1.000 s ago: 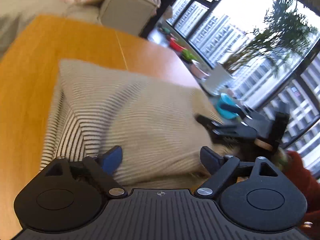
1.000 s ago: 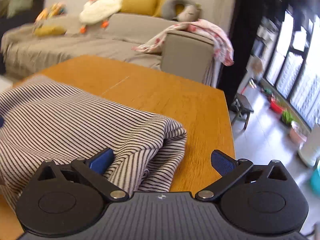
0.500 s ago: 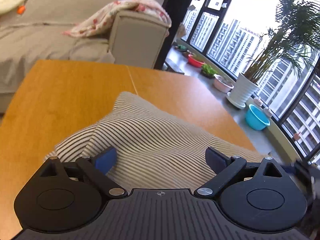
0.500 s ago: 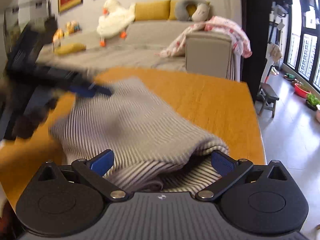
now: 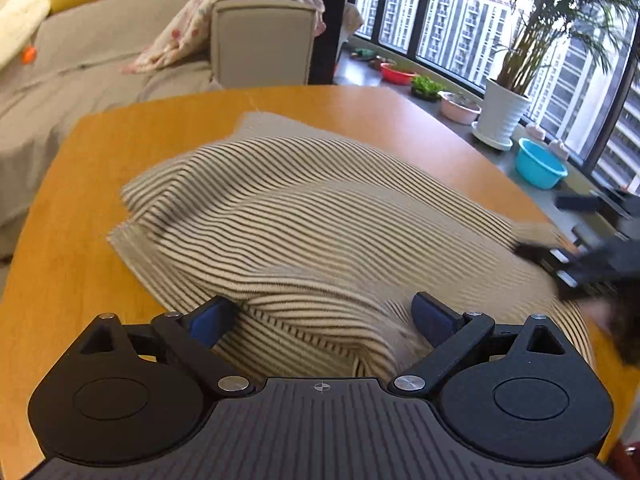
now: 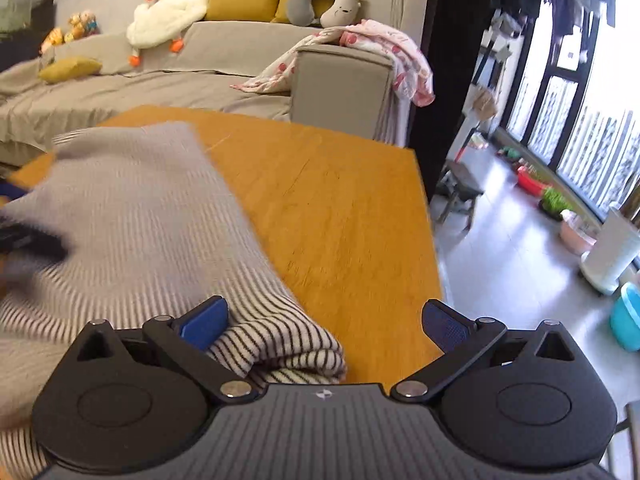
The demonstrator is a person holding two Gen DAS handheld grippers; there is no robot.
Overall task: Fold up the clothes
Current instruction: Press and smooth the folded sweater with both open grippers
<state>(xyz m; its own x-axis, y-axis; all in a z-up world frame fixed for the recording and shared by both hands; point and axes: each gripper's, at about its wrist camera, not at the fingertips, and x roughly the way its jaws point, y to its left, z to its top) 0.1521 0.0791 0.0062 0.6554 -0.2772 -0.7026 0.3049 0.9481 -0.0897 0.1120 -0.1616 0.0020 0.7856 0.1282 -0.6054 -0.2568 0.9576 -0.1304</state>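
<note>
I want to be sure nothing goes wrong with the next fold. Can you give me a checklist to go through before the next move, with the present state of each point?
1. Left gripper open, pads not pressing: ok. Its jaws have just been opening, with a ridge of cloth between them.
2. Right gripper open: ok, the folded edge lies by its left pad only.
3. Striped garment fully on the wooden table: ok in the parts in view; its near edge is hidden.
4. Garment lying flat: not ok, it is humped and wrinkled.
5. Bare table to the right of the garment: ok.
6. Layers aligned at the edges: cannot tell, blur.
</note>
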